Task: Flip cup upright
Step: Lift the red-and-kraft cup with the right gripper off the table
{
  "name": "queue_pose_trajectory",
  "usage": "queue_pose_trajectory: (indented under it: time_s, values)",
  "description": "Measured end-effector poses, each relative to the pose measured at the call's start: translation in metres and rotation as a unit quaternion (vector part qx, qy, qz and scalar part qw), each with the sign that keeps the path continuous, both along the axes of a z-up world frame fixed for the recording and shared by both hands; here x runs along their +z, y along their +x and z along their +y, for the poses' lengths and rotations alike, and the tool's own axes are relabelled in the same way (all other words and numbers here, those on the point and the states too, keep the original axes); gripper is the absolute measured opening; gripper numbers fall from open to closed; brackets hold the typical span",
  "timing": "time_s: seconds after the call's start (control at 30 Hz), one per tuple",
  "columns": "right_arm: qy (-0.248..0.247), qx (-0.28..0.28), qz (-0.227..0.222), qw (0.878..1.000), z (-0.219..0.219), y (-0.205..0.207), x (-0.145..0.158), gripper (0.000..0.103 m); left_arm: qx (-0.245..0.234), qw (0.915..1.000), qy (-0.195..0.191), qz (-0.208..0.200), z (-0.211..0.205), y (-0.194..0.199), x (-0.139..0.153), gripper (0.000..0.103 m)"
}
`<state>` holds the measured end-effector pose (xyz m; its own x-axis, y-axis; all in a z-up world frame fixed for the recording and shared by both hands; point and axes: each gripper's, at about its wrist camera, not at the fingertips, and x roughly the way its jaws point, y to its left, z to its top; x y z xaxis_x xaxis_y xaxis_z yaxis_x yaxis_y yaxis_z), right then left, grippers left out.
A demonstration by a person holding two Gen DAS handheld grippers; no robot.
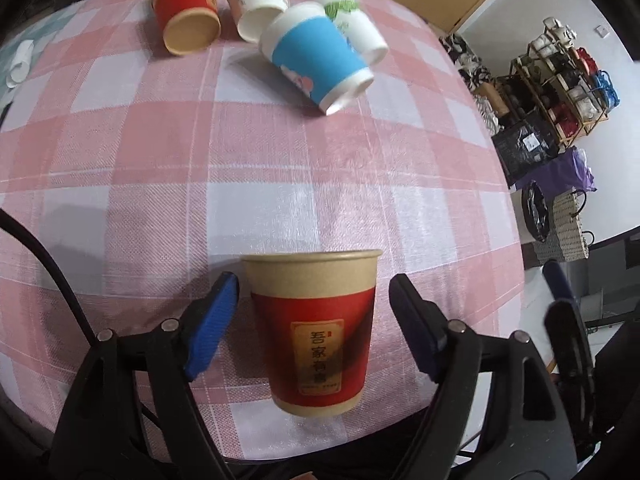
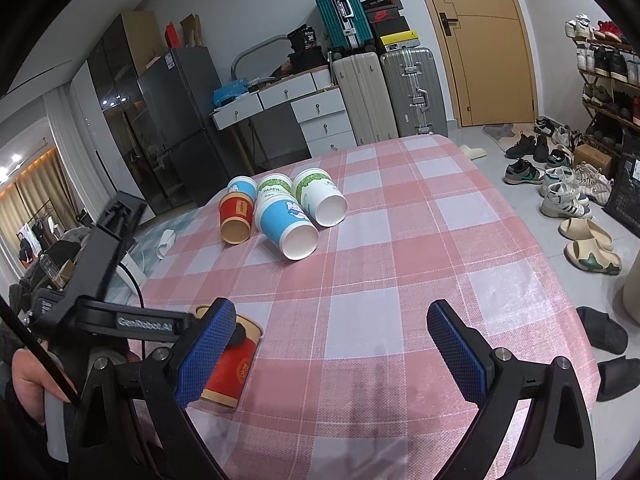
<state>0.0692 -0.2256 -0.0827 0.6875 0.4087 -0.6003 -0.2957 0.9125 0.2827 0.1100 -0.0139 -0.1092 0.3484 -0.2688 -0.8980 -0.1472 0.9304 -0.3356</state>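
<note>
A red and kraft paper cup (image 1: 314,332) stands upright near the table's front edge. My left gripper (image 1: 316,328) is open, its blue pads on either side of the cup with a gap on each side. The same cup shows in the right wrist view (image 2: 230,364), partly hidden behind my right gripper's left finger. My right gripper (image 2: 332,356) is open and empty above the cloth, to the right of the cup. Several cups lie on their sides at the far end: a blue one (image 1: 316,56), a red one (image 1: 186,12) and two white-green ones (image 1: 260,0).
The table carries a pink checked cloth (image 2: 400,240). Its right edge drops to a floor with shoes and slippers (image 2: 568,200). Suitcases, drawers and a door stand behind the table. The left gripper's body (image 2: 100,280) and a hand sit at the left.
</note>
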Motion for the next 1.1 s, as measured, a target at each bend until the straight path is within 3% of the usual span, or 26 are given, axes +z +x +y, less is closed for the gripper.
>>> queue_pose_trajectory:
  time_s: [0.3,0.43,0.57,0.77,0.93,1.1]
  values:
    - [0.0,0.007,0.007,1.0,0.006,0.0,-0.001,0.098,0.026,0.9974,0.026,-0.062,0.014,-0.023,0.044,0.082]
    - [0.003,0.015,0.012,1.0,0.009,0.0,0.0,0.098,0.044,0.9932,0.037,-0.101,0.023,-0.043,0.067,0.09]
    - [0.003,0.024,0.014,1.0,0.016,-0.001,0.003,0.098,0.064,0.9847,0.054,-0.153,0.033,-0.065,0.089,0.102]
    - [0.005,0.038,0.012,0.999,0.024,-0.001,0.01,0.098,0.079,0.9693,0.09,-0.215,0.042,-0.089,0.109,0.102]
    - [0.018,0.044,0.023,0.999,0.026,0.001,0.014,0.098,0.086,0.9556,0.151,-0.238,0.039,-0.107,0.112,0.102]
    - [0.02,0.059,0.026,0.998,0.034,-0.001,0.02,0.098,0.092,0.9572,0.158,-0.225,0.043,-0.112,0.106,0.102]
